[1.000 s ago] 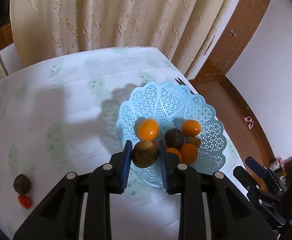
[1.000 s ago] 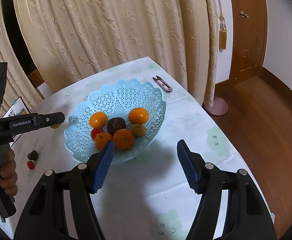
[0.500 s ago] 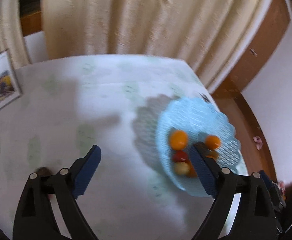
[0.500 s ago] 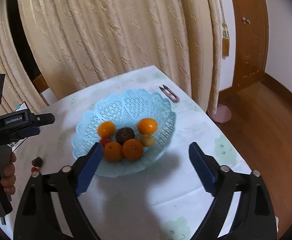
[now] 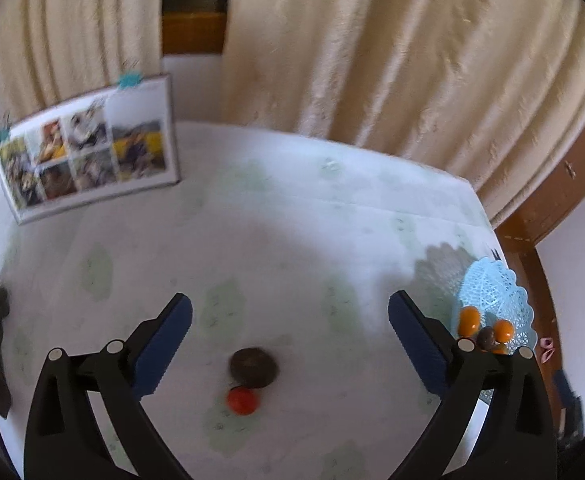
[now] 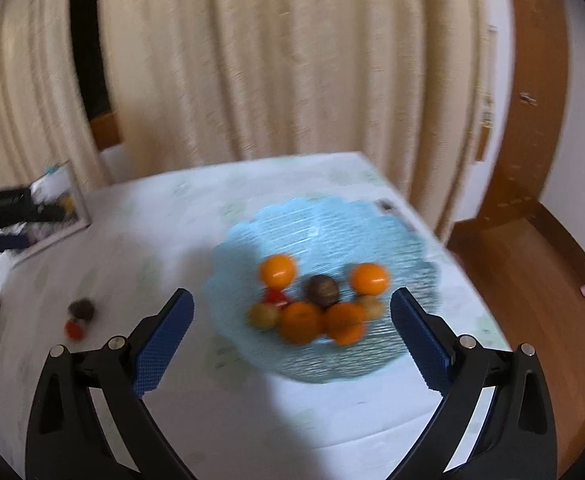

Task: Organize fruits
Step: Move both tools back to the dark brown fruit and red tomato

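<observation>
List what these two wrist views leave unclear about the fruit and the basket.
- Basket, left wrist view: near part hidden behind the left gripper finger, so its fruit cannot be counted.
- Fruit pile, right wrist view: motion blur; small pieces unidentifiable.
- Dark fruit and red fruit: blurred; contact uncertain.
</observation>
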A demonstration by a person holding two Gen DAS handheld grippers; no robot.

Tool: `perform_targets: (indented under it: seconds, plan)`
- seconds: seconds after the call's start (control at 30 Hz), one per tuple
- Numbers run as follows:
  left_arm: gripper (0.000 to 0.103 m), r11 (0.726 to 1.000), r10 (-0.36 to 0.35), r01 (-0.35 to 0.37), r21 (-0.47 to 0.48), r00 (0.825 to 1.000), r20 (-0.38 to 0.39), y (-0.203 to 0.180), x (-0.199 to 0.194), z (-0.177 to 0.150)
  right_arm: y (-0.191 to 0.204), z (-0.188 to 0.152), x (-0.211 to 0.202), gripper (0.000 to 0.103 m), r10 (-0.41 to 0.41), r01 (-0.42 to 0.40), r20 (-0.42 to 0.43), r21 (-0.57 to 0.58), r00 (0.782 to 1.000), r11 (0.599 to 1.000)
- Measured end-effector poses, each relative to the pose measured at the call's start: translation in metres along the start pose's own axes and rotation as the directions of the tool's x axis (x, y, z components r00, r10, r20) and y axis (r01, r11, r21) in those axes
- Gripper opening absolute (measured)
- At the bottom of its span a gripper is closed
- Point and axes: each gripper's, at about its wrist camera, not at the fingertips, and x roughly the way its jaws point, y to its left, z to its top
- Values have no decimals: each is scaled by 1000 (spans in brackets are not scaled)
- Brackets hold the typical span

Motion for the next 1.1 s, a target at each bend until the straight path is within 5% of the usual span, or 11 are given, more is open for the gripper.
perform_targets:
  seconds: [0.33, 0.6, 0.83, 1.1]
  plan:
    - [97, 998, 14, -11, 60, 998, -63, 32, 14, -18, 69, -12, 10, 100, 141, -146, -65, -69, 988, 987]
    - [68, 986, -70, 100, 136, 976, -208, 26, 54, -43, 86, -26, 17, 100, 147, -156, -127, -62, 981, 986]
    - [45, 975, -67, 122, 184, 958, -278, 24, 84, -58, 99, -36, 23, 100, 146, -158, -169, -60, 975, 986]
    - [43, 971, -110, 156, 180, 963, -244, 37, 74, -49, 125, -46, 31, 100, 194, -216, -212, -85, 958, 973]
